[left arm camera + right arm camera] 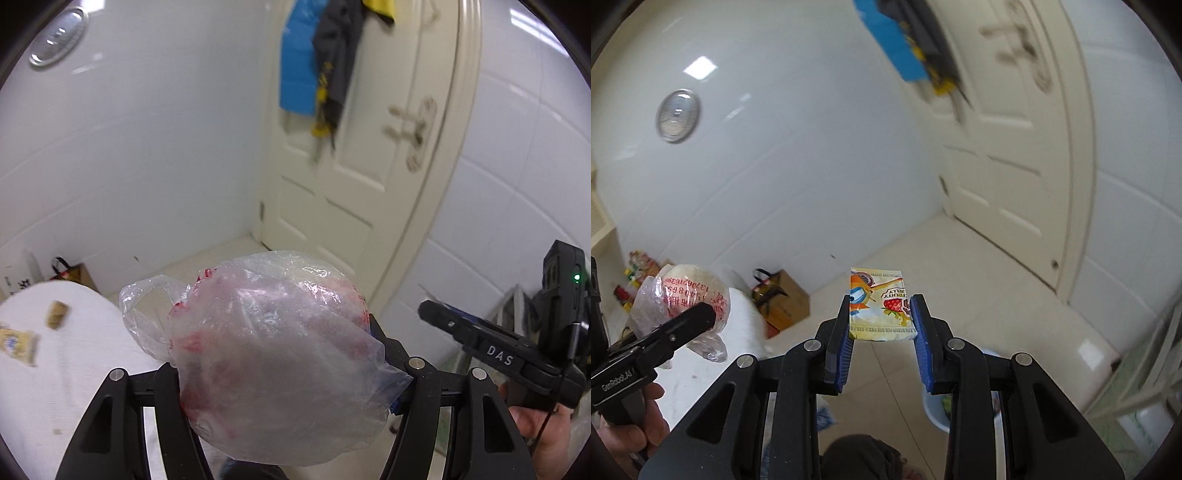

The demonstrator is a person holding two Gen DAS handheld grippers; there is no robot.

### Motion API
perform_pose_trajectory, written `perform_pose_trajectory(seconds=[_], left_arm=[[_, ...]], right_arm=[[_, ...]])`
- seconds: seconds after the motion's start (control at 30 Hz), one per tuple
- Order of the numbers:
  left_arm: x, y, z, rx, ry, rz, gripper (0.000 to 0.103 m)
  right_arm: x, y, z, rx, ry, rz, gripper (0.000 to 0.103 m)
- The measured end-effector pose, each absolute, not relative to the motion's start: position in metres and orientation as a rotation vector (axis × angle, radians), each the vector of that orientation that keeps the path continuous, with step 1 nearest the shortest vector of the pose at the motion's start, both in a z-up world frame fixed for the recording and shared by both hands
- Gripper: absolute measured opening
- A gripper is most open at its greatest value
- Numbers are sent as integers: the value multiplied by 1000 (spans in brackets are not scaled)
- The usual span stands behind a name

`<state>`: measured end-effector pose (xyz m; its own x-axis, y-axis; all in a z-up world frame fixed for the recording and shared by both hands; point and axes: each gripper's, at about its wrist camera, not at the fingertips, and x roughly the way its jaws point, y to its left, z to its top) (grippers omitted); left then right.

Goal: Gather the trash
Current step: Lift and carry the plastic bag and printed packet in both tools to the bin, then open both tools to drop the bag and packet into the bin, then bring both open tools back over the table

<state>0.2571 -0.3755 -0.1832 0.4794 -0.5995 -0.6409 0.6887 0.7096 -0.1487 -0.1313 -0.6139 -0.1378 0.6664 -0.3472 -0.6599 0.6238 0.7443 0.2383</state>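
A crumpled clear plastic bag (273,332) with red print fills the left wrist view, and my left gripper (273,354) is shut on it, its fingers mostly hidden behind the plastic. My right gripper (881,302) is shut on a flat yellow fruit-jelly wrapper (879,310) between its blue pads (923,332). Both are held in the air side by side. In the right wrist view the bag (690,295) and the left gripper (698,317) show at the left. The right gripper (439,315) shows at the right of the left wrist view. A blue bin (934,413) stands on the floor below the right gripper.
A white-covered table (74,369) at the left bears a small brown wrapper (57,314) and a yellow one (18,345). A cardboard box (788,299) stands by the tiled wall. A cream door (354,166) with hanging clothes lies ahead. A hand (543,424) holds the right gripper.
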Motion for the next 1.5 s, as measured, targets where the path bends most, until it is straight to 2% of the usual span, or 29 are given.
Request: perform_pose_trajectory(seconds=[0.37,0.7,0.77,0.87,0.93,0.97,1.03,1.13,1.17,1.2,1.5], left_arm=[[311,-449,-248,234,939,-842,63],[377,-560,-294,318,1069,-855,64],[383,-575,-301,345,1081,-852,66],[393,-597,-310,396,1093,-834,77],[399,-603,-311,400,1095,-825,85],[401,-607,-310,403,1091,-816,88],[402,-612,-307,419,1061,-790,101],[395,-612,-301,428,1027,-763,102],[389,-610,-300,422,1019,-759,102],[386,-609,-297,414,1008,-751,102],[348,-575,-269,372,923,-742,102]], right_arm=[[-138,-678,-213,616,757,-634,29],[-128,-709,-261,701,845,-640,30],[-126,-713,-268,715,856,-637,32],[-126,-717,-273,734,863,-643,33],[-126,-720,-274,745,863,-656,42],[-128,-721,-274,750,859,-664,52],[-129,-722,-272,755,850,-674,60],[-132,-720,-268,753,839,-697,81],[-133,-720,-268,754,837,-709,95],[-134,-719,-267,755,830,-733,103],[-130,-701,-243,727,791,-748,103]])
